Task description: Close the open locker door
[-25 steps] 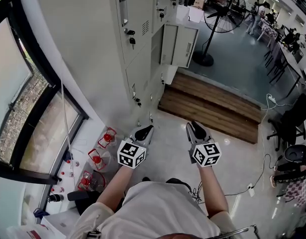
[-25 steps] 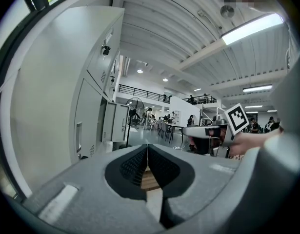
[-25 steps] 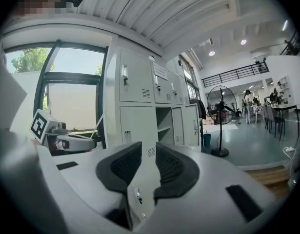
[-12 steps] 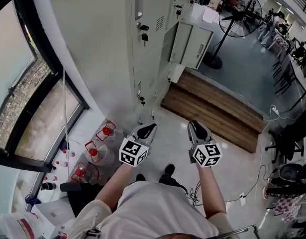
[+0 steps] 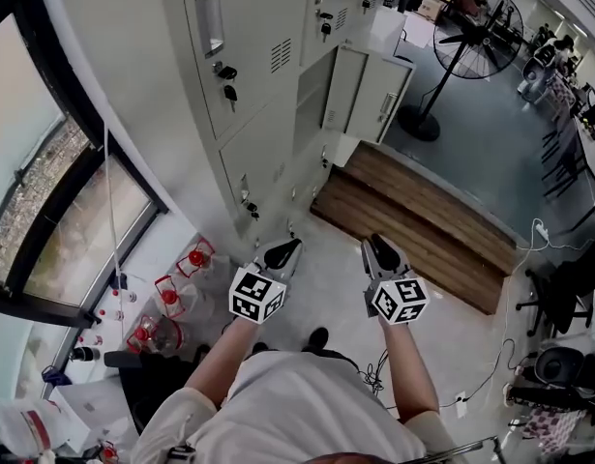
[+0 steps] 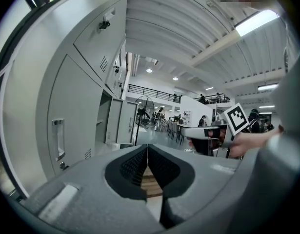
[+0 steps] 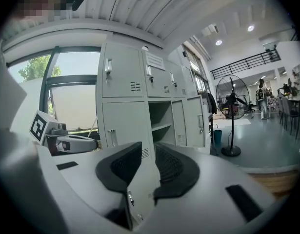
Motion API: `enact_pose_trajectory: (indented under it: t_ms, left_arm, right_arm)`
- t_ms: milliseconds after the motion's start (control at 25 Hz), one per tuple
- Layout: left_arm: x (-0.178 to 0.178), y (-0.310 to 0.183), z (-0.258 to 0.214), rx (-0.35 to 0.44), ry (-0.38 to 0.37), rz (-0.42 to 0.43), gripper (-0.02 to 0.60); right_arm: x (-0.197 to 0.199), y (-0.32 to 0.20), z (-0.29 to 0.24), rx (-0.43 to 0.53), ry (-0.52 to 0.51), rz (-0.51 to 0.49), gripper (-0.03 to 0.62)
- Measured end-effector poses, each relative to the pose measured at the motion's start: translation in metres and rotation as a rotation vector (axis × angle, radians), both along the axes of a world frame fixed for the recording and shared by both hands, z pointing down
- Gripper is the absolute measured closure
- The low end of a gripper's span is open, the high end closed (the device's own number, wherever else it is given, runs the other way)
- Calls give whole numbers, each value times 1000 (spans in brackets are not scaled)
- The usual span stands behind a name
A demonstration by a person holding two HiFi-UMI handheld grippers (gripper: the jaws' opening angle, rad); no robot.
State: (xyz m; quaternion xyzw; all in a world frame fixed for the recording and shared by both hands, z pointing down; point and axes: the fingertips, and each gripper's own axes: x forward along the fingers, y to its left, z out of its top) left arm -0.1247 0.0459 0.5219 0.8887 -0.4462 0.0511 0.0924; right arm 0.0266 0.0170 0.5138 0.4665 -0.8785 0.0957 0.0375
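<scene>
Black ribbed pads [image 6: 132, 164] of the left gripper [image 5: 282, 252] meet at their tips, so its jaws are closed with nothing in them. The right gripper [image 5: 383, 250] has a narrow gap between its pads [image 7: 124, 165]; its jaws are slightly open and also hold nothing. Both grippers hover side by side over the pale floor [image 5: 321, 288], pointing toward 12 o'clock, well apart from any locker.

The open locker door [image 5: 378, 99] is at about 12 to 1 o'clock from the grippers, far ahead. It is swung out from the grey lockers [image 5: 249, 56] beside its open compartment [image 5: 342, 87]. In the right gripper view the same door stands just right of the jaws, with a shelf visible inside the compartment.

A wooden platform [image 5: 413, 211] runs from 12 to 2 o'clock, between the grippers and the door. Beyond it, at 1 o'clock, stands a black pedestal fan [image 5: 469, 25].

The nearer lockers rise at 11 o'clock with keys [image 5: 229, 91] hanging in their locks. Red-capped bottles [image 5: 169, 296] sit on the floor at 9 o'clock of the left gripper, below a dark-framed window [image 5: 45, 201]. Cables [image 5: 490, 367] trail at 4 o'clock, near a black chair [image 5: 568, 298].
</scene>
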Motion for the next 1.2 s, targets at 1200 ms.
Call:
enact_pose_trajectory:
  t_ms: [1200]
  left_arm:
    - [108, -125, 25, -50, -22, -52, 566]
  right_arm:
    - [126, -133, 25, -42, -48, -10, 517]
